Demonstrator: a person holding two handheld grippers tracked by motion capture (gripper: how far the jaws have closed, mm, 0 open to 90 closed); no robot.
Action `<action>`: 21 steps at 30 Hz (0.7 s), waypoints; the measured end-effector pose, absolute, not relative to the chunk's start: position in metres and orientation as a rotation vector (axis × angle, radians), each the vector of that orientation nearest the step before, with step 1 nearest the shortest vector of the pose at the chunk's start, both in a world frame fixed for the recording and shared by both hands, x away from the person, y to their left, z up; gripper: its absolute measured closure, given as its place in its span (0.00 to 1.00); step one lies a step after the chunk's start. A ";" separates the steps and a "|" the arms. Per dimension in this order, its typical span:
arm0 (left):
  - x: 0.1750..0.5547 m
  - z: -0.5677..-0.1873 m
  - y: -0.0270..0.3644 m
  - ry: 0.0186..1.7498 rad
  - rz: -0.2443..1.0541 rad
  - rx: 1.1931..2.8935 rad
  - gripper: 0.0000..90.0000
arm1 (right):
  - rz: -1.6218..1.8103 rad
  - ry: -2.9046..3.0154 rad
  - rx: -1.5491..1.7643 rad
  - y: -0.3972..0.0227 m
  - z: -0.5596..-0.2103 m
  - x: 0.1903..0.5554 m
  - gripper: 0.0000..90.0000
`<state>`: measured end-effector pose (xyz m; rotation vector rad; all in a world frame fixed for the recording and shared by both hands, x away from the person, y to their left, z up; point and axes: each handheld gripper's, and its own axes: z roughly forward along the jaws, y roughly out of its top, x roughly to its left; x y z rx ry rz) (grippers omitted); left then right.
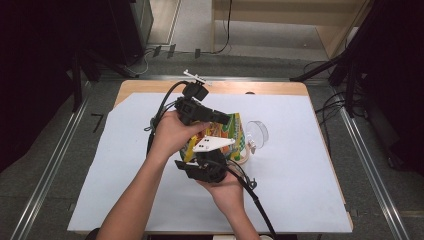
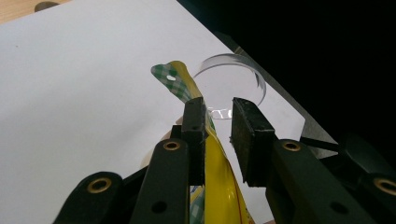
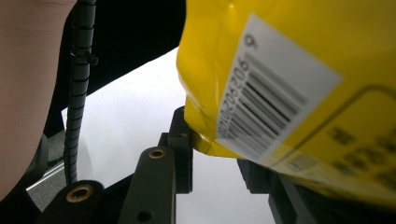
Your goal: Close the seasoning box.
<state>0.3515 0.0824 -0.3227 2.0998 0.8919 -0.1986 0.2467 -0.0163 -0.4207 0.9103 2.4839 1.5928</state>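
Observation:
A yellow and green snack bag (image 1: 231,131) hangs over the white-covered table between both grippers. My left gripper (image 1: 222,119) comes in from the left at the bag's upper part. In the left gripper view its jaws (image 2: 218,121) are closed on the bag's checked, sealed edge (image 2: 180,81). My right gripper (image 1: 207,154) sits below and holds the lower end. In the right gripper view its jaws (image 3: 215,154) pinch a corner of the bag (image 3: 289,84) under the barcode. A clear plastic cup (image 1: 257,134) stands just right of the bag, also seen behind the jaws as the cup (image 2: 233,79).
A white sheet (image 1: 300,165) covers most of the wooden table (image 1: 150,86). Black cables trail from both grippers, one across the front right of the sheet (image 1: 257,205). Dark stands and floor rails surround the table.

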 end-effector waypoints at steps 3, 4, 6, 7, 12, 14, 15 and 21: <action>0.351 -0.323 0.083 0.893 -0.196 2.101 0.84 | 1.593 2.485 0.909 -0.016 -0.421 0.247 0.78; 0.351 -0.323 0.083 0.893 -0.196 2.101 0.84 | 1.593 2.485 0.906 -0.016 -0.421 0.247 0.78; 0.351 -0.323 0.084 0.891 -0.194 2.101 0.84 | 1.592 2.487 0.905 -0.016 -0.421 0.247 0.78; 0.351 -0.323 0.084 0.891 -0.194 2.101 0.84 | 1.592 2.487 0.905 -0.016 -0.421 0.247 0.78; 0.350 -0.322 0.086 0.897 -0.192 2.091 0.84 | 1.595 2.490 0.899 -0.014 -0.421 0.246 0.78; 0.349 -0.322 0.088 0.900 -0.189 2.093 0.84 | 1.598 2.492 0.894 -0.013 -0.421 0.246 0.78; 0.349 -0.322 0.088 0.900 -0.190 2.089 0.84 | 1.598 2.494 0.891 -0.013 -0.420 0.246 0.78; 0.347 -0.322 0.092 0.907 -0.177 2.089 0.84 | 1.594 2.500 0.879 -0.010 -0.421 0.246 0.78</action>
